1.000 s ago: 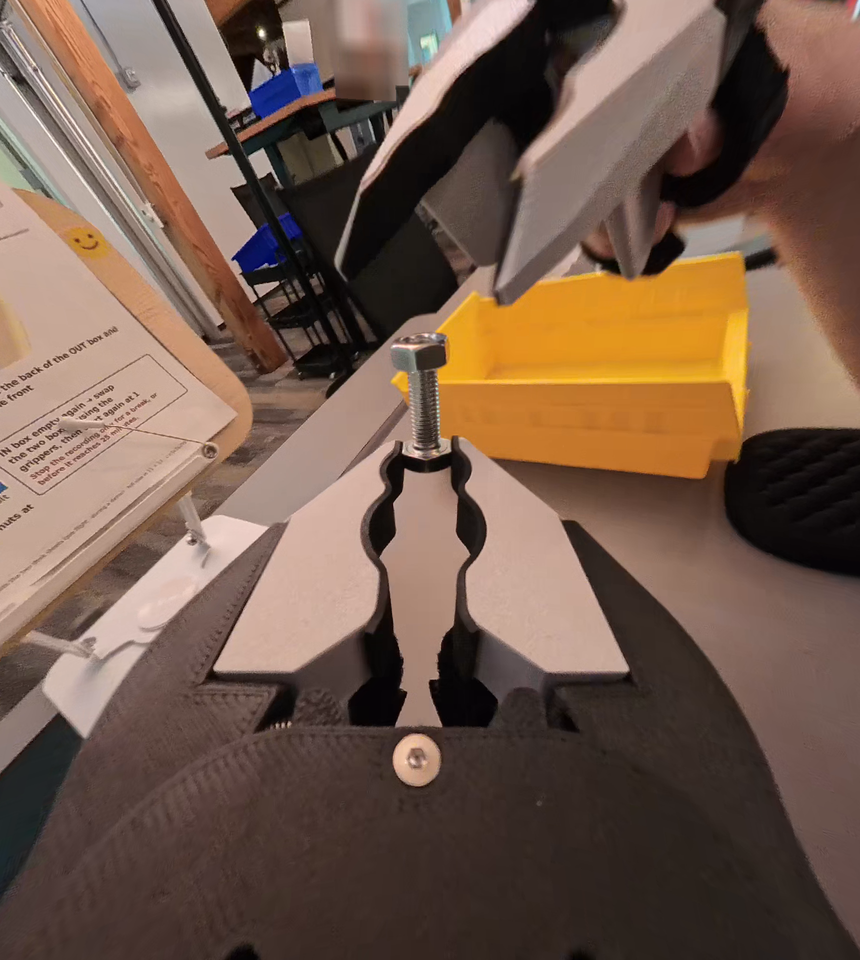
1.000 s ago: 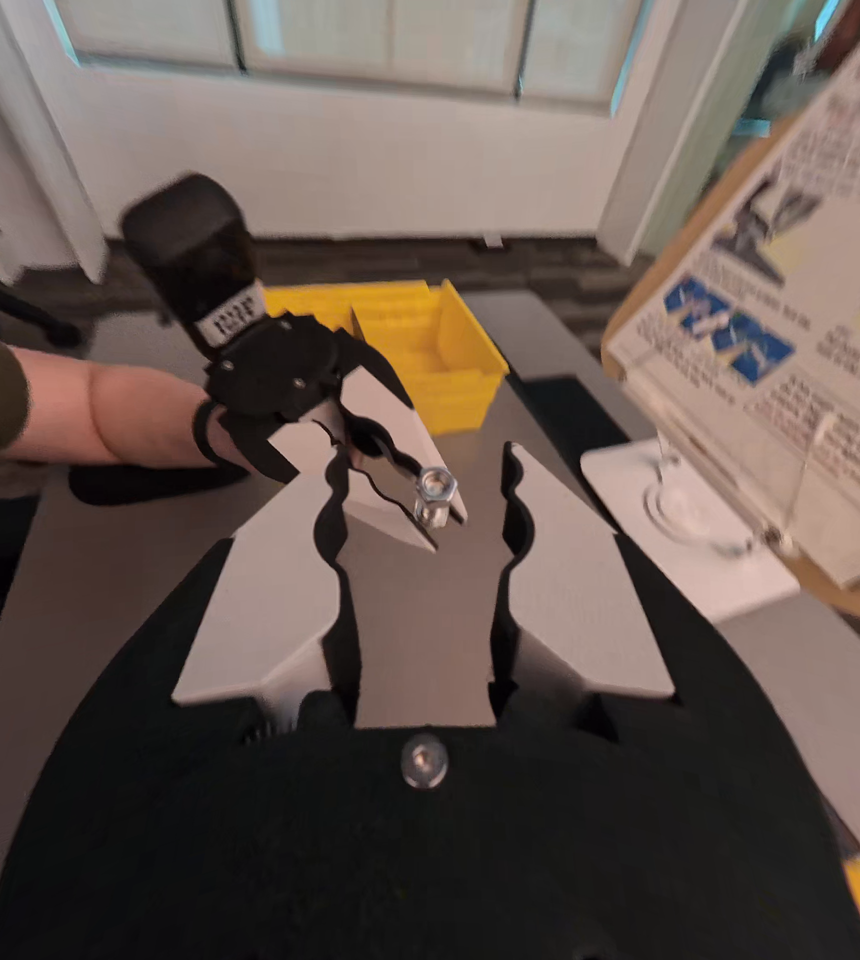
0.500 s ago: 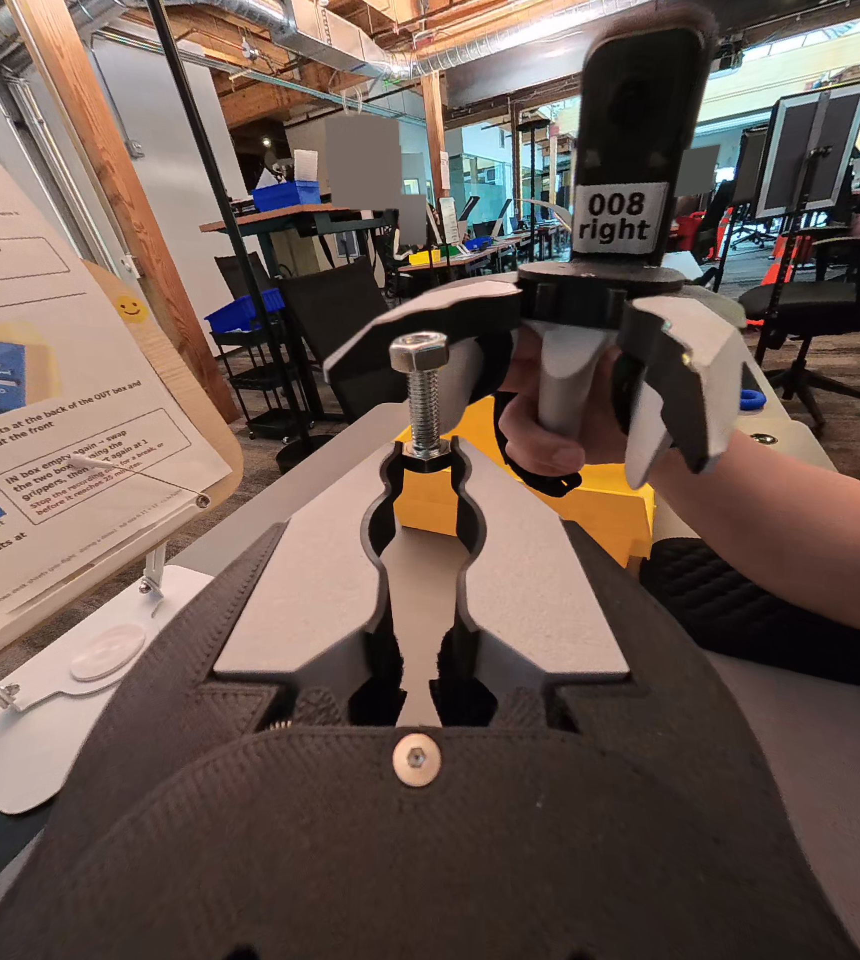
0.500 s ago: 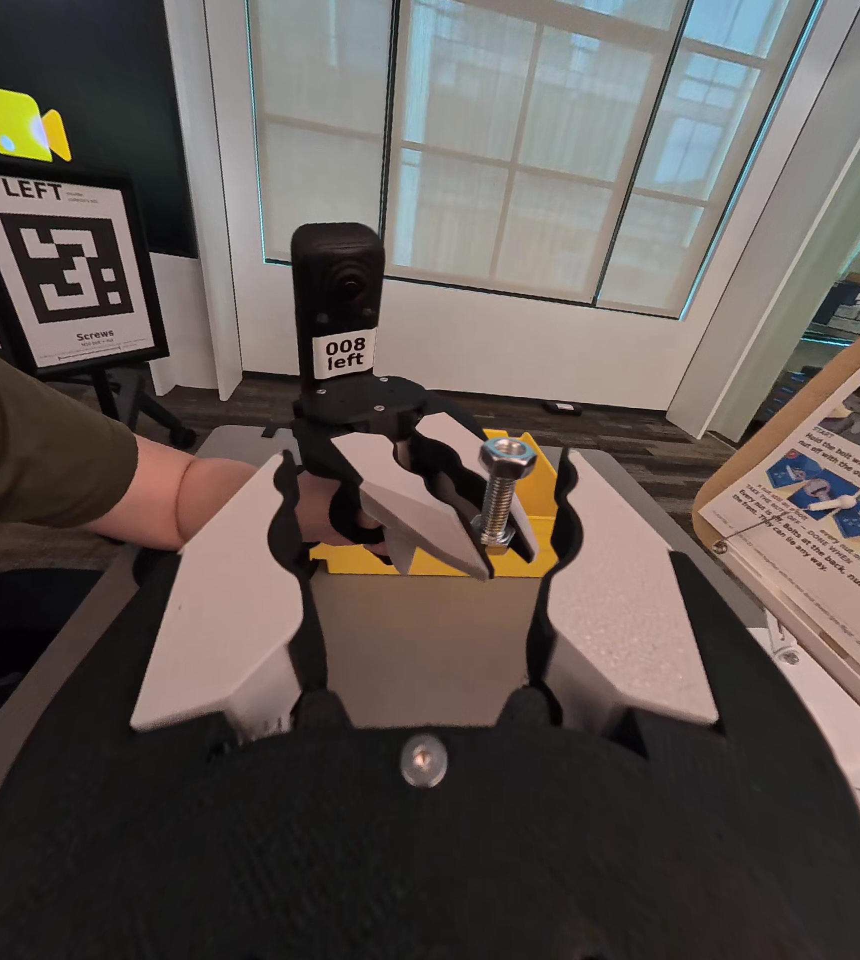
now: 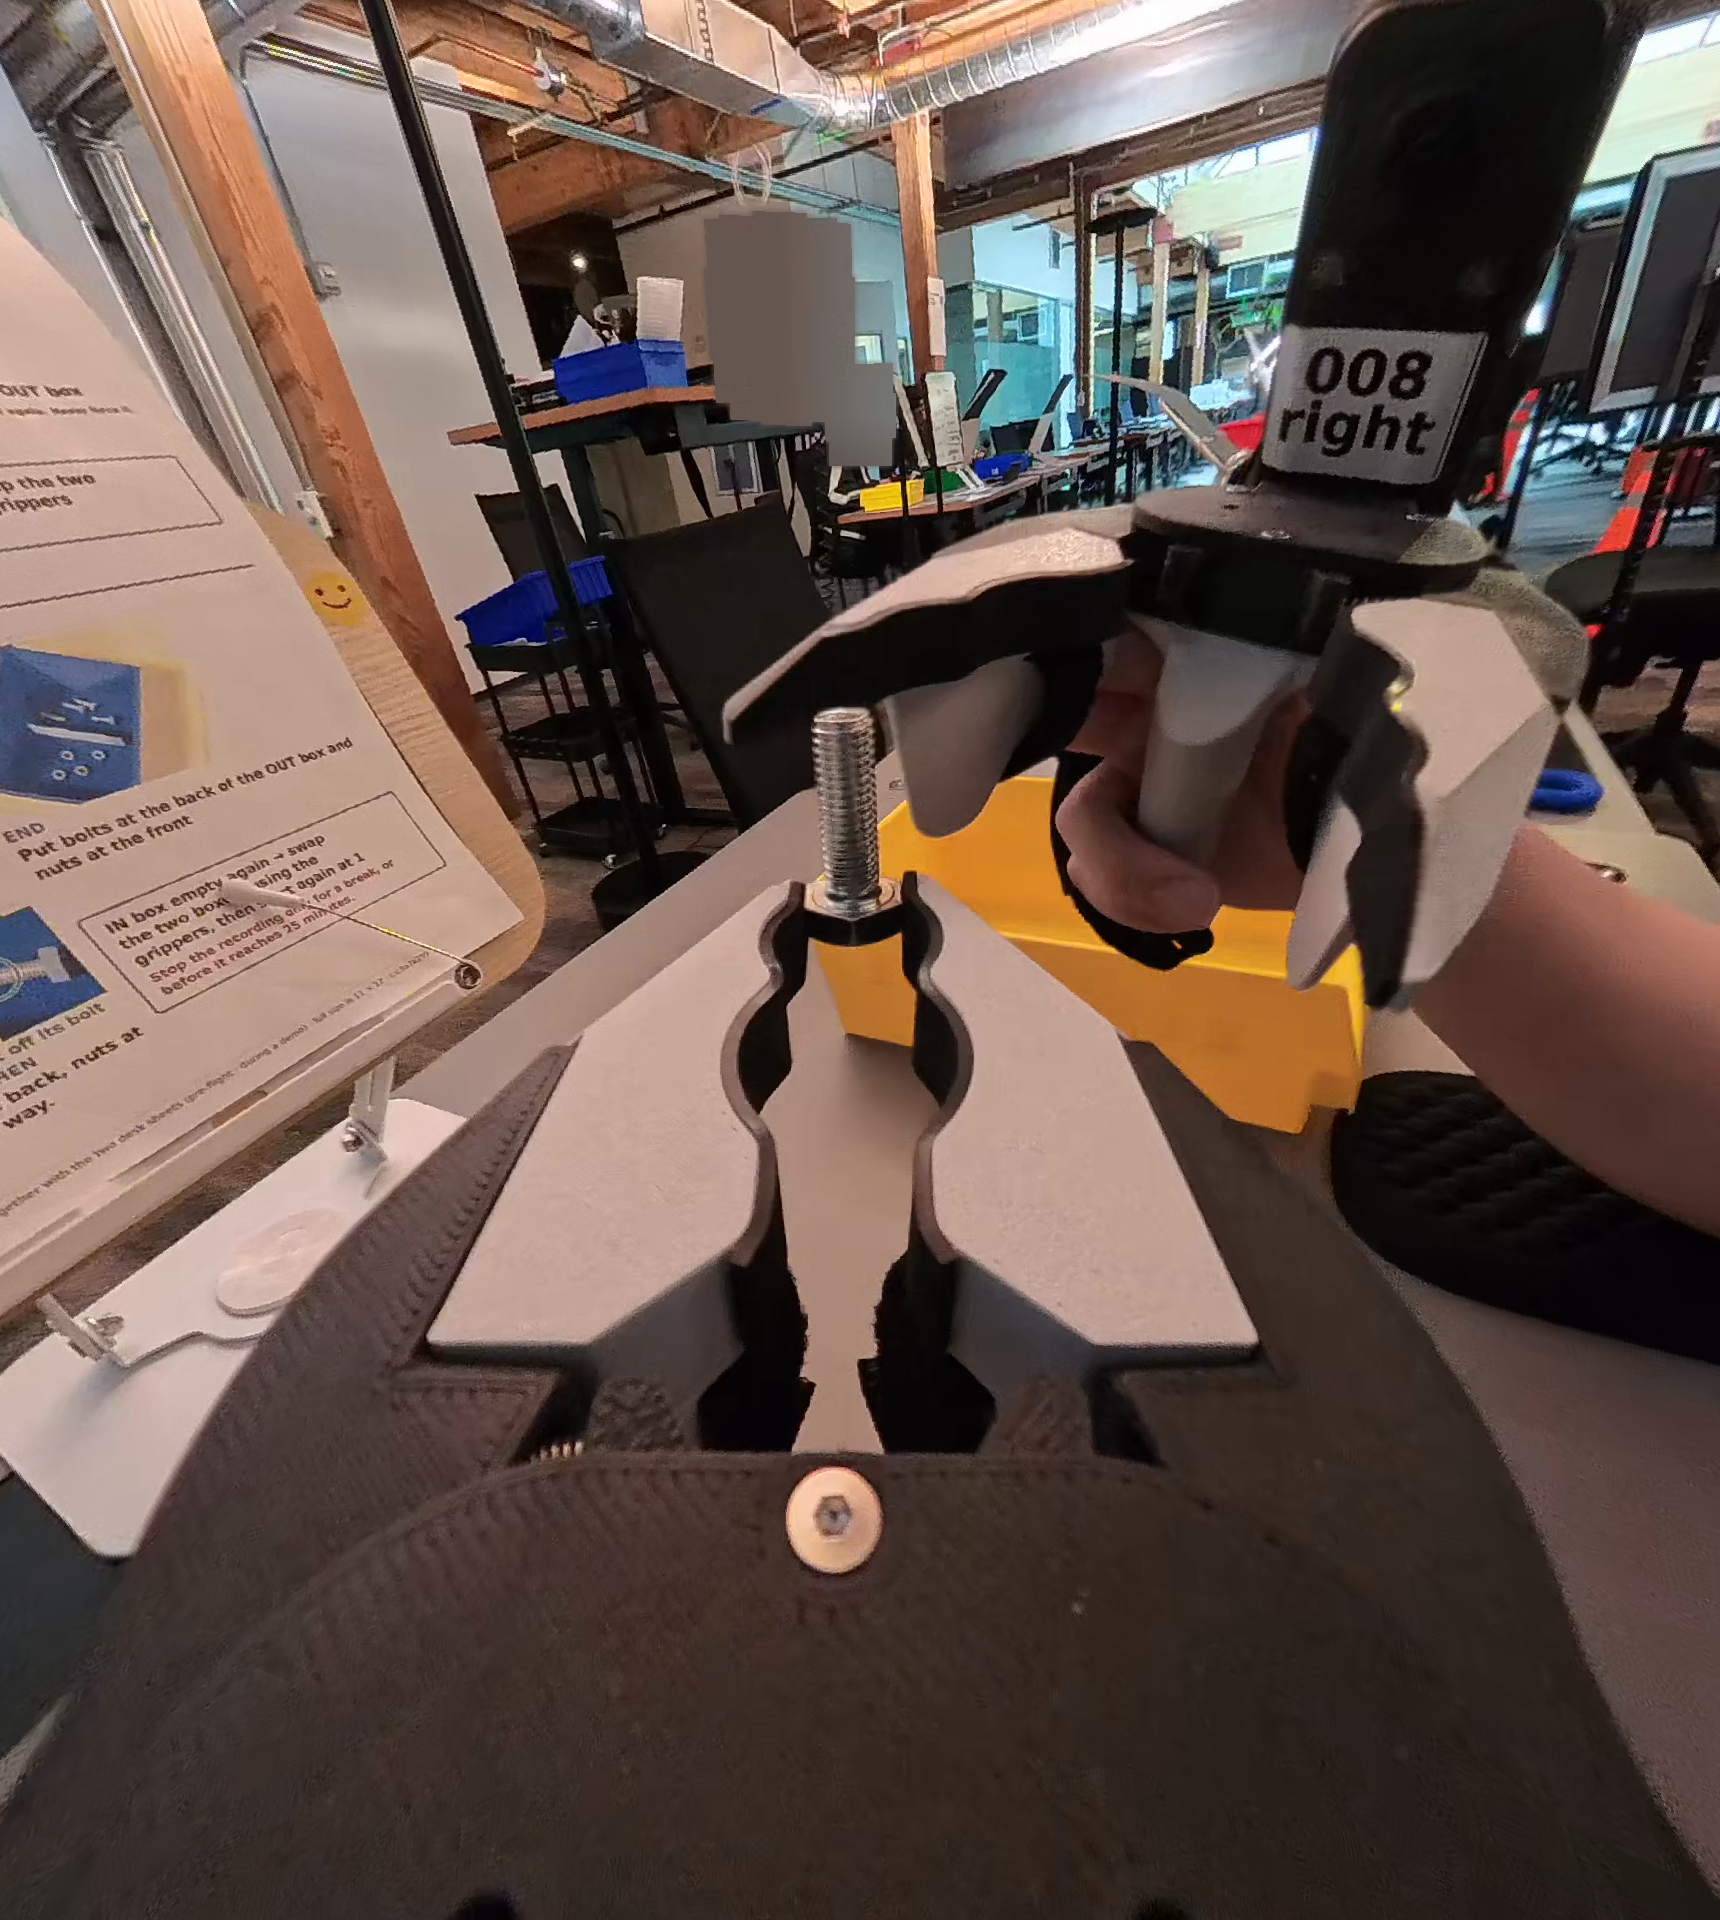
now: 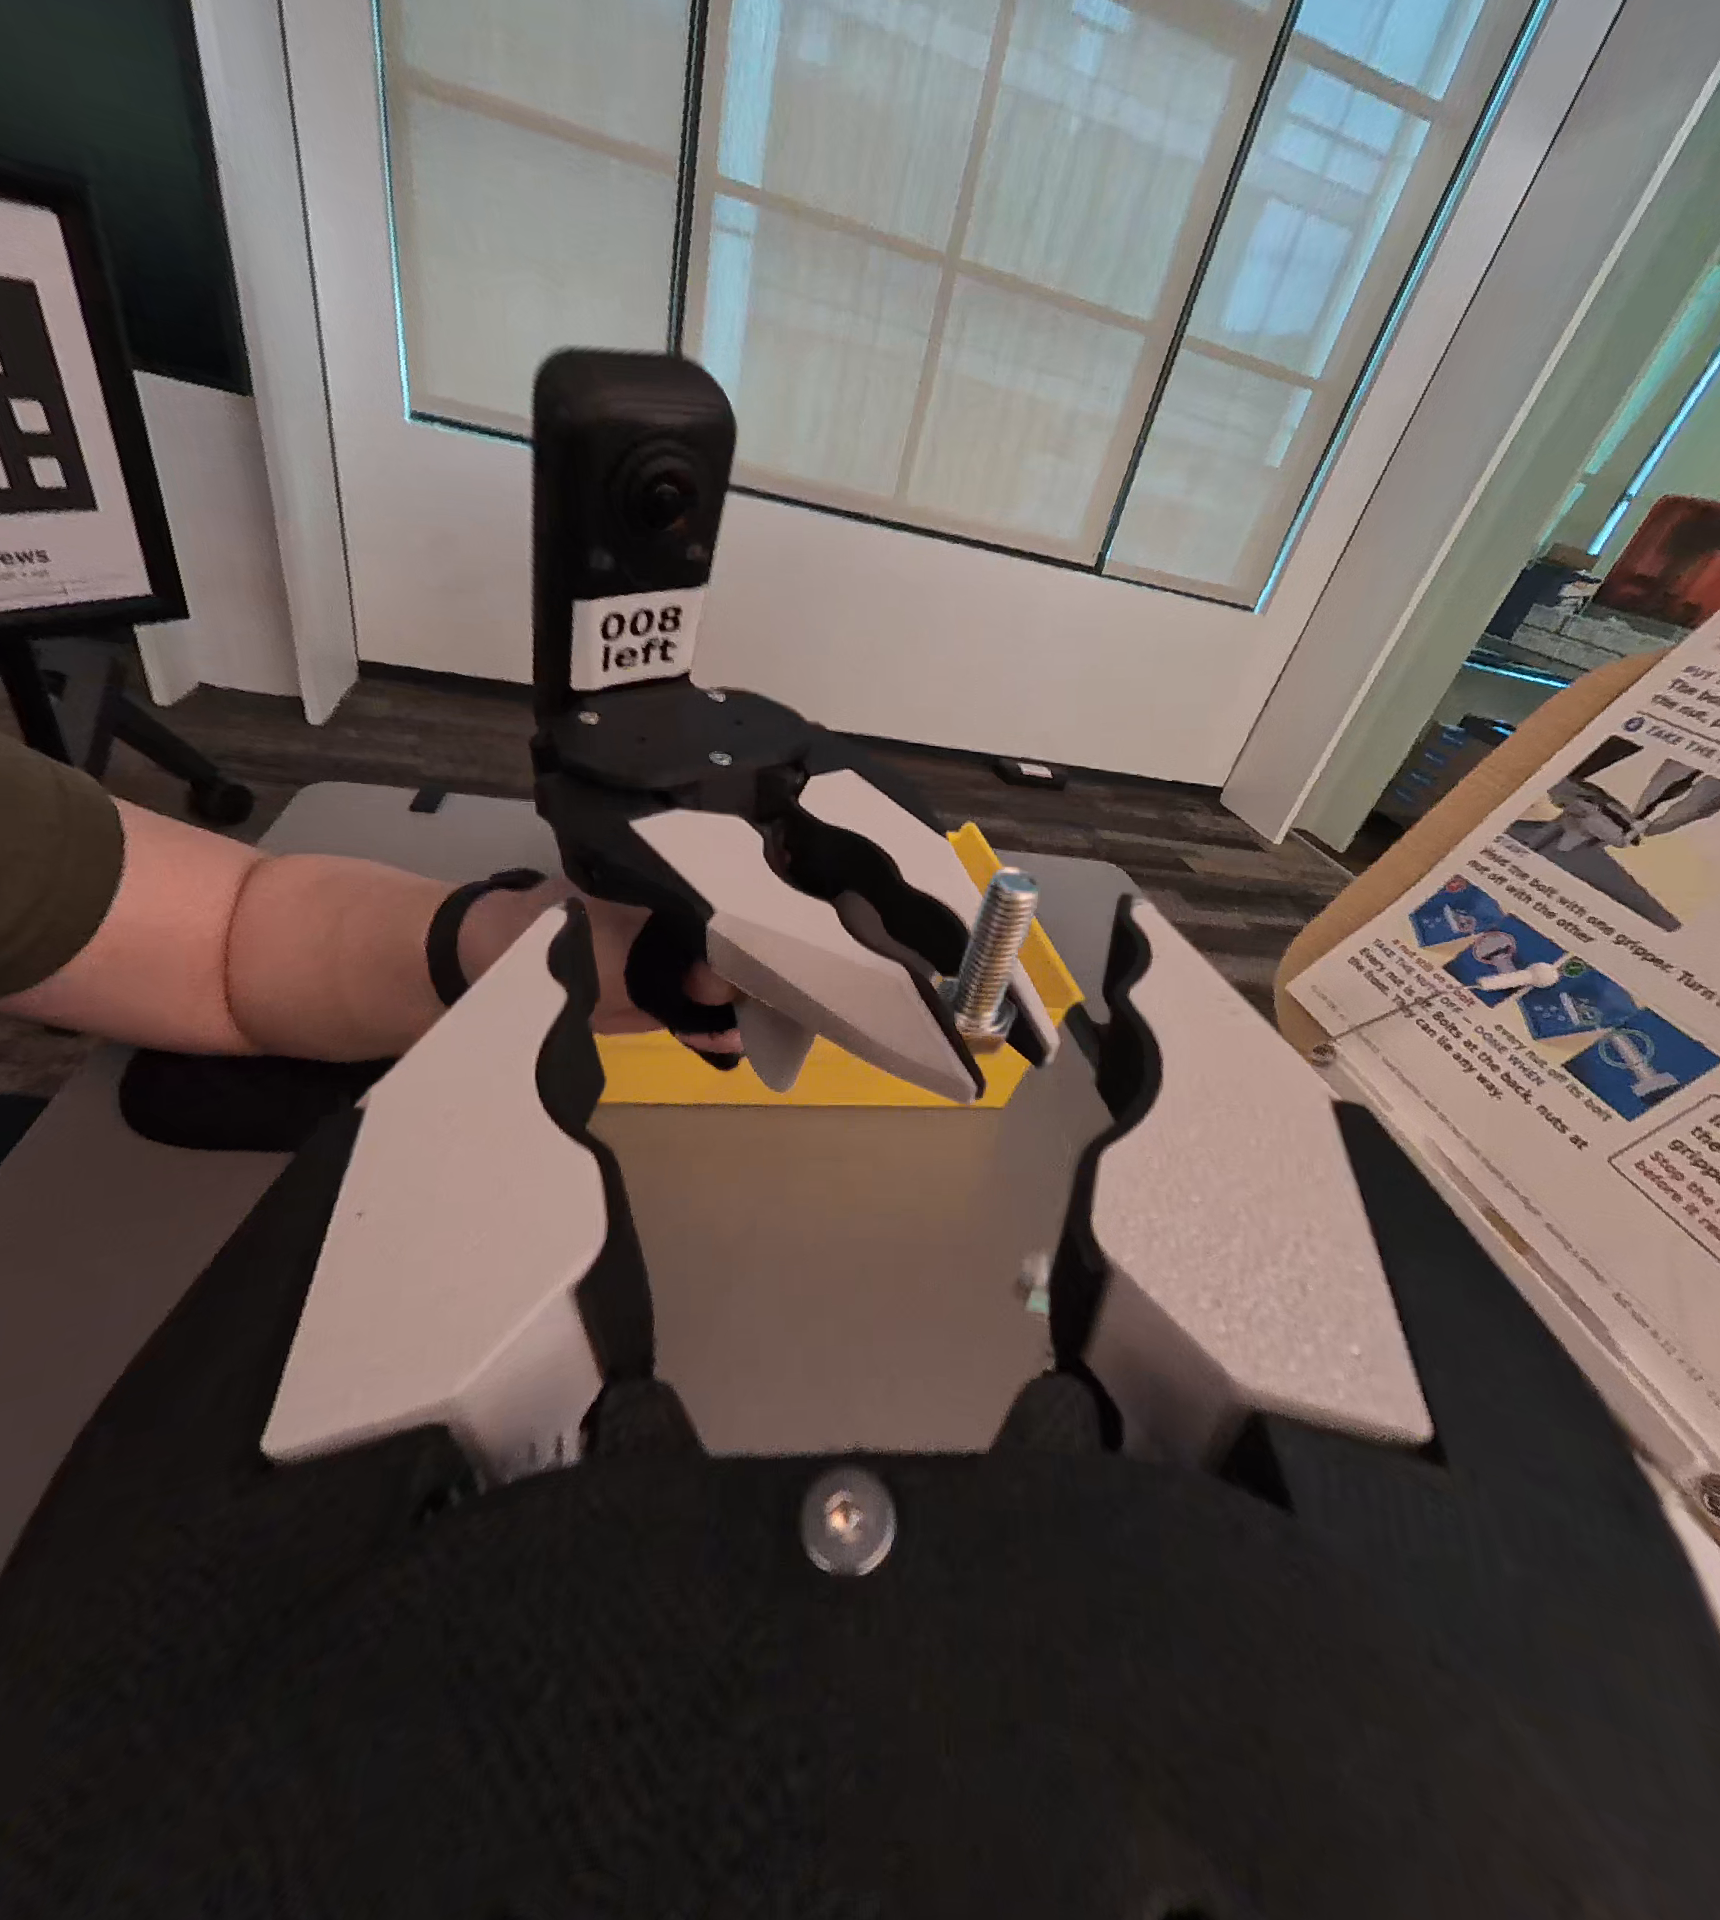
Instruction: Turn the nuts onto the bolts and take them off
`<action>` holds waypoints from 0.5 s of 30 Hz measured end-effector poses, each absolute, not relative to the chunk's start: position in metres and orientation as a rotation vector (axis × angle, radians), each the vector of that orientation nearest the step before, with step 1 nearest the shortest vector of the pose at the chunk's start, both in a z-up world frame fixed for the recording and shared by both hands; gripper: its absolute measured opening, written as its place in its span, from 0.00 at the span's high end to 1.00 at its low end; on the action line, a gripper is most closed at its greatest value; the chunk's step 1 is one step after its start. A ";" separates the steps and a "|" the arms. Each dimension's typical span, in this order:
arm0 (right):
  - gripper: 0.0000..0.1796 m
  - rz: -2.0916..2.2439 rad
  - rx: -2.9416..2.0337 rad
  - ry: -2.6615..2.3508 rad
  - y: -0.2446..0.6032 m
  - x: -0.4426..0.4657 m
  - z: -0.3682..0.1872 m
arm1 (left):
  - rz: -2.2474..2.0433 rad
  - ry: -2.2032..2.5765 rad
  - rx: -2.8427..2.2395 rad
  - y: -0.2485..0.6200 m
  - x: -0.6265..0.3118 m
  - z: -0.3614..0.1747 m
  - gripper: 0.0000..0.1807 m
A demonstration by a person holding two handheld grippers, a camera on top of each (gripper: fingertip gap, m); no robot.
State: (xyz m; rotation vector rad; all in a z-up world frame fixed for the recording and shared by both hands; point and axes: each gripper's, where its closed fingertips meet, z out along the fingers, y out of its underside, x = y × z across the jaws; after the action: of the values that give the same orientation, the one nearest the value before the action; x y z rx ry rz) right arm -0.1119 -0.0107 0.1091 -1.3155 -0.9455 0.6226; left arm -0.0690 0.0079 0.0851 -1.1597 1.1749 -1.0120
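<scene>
Bolt [image 5: 845, 805] upright in my left gripper [image 5: 851, 914], jaws clamped at its base where a hex piece — head or nut, I can't tell which — sits between the tips, threaded end up. My right gripper [image 6: 840, 1039] is spread wide and empty, just beside the bolt, above the yellow bin [image 5: 1199, 997]. I see no loose nut. My worry: the hold is only at the fingertips, so a sideways nudge from the right jaws could tilt the bolt or pop it out into the bin.
</scene>
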 end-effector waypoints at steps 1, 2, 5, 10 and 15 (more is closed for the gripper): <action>0.46 0.595 -1.314 -0.947 -0.009 -0.110 0.108 | -0.995 1.180 -1.155 0.008 -0.069 0.085 0.91; 0.46 0.582 -1.311 -0.947 -0.008 -0.108 0.109 | -0.982 1.177 -1.152 0.010 -0.070 0.086 0.91; 0.46 0.596 -1.313 -0.895 -0.007 -0.093 0.117 | -0.978 1.152 -1.145 0.016 -0.080 0.097 0.91; 0.53 0.623 -1.284 -0.724 -0.003 -0.051 0.142 | -0.983 1.076 -1.121 0.024 -0.108 0.129 0.91; 0.60 0.661 -1.339 -0.563 0.010 -0.019 0.145 | -0.992 1.017 -1.103 0.025 -0.130 0.153 0.91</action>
State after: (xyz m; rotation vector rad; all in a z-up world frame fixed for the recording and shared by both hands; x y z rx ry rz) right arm -0.0189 0.0099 0.1449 -1.3386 -0.5634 0.6613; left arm -0.1298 0.0247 0.1525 -1.1030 1.0169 -0.9918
